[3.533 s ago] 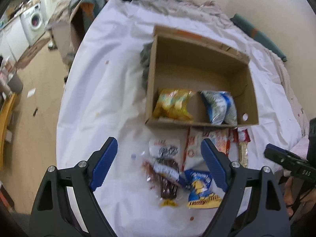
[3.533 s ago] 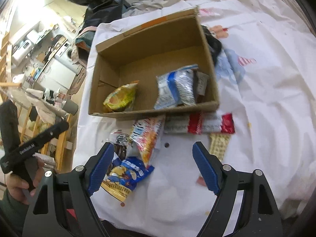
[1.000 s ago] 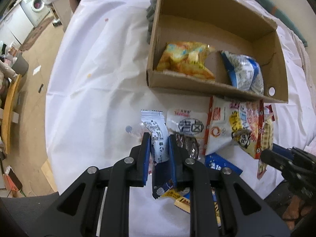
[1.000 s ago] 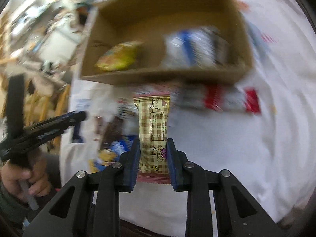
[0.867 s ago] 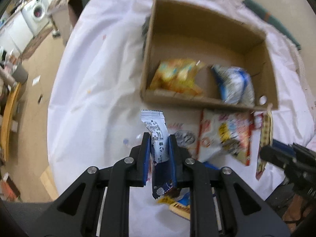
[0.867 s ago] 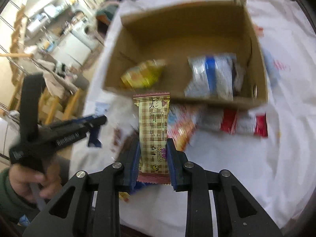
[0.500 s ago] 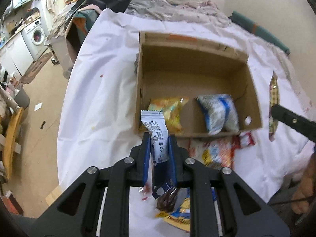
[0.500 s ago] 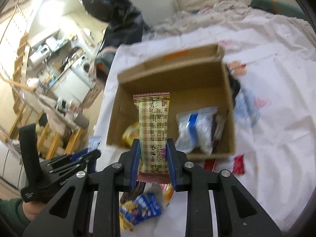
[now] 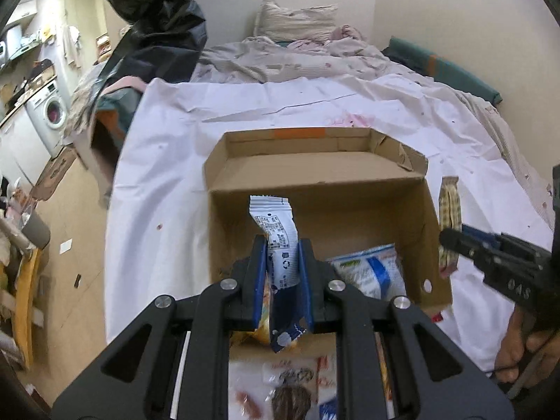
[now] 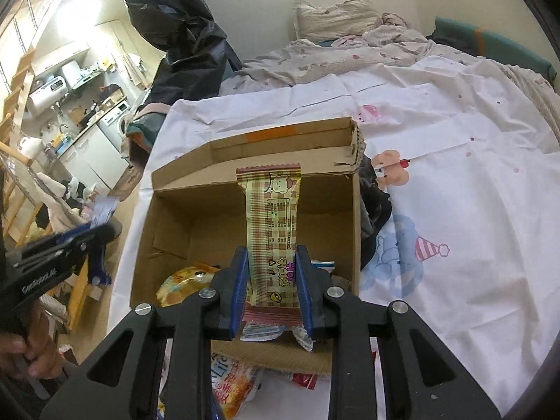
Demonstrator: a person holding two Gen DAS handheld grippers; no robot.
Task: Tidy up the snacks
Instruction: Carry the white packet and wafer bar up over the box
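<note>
1. White printed bedsheet (image 10: 455, 161) serves as the work surface; rumpled bedding sits beyond it and a kitchen corner with a washing machine (image 9: 49, 112) lies off to the left.
2. My left gripper (image 9: 282, 273) is pinching a white-and-blue snack wrapper (image 9: 276, 241). Long axis runs straight out along the fingers, sealed end pointing away from me.
3. My right gripper (image 10: 271, 290) is pinching a plaid snack bar (image 10: 269, 231), also lengthwise along the fingers, far end up and away.
4. Key relation: the cardboard box (image 10: 252, 150) lies directly ahead of and below both tongs. Both packets hang over its near half, so I judge the coming move to be a short drop forward and down.
5. Left tongs sit over the left part of the box, right tongs over the right part beside the right wall; neither is clearly nearer.
6. Box contents: a yellow snack bag (image 10: 182, 283) to the near left, a blue-and-white snack bag (image 9: 367, 273) to the near right. Far half bare.
7. More packets (image 9: 290, 392) lie on the sheet under the tongs, outside the box.
</note>
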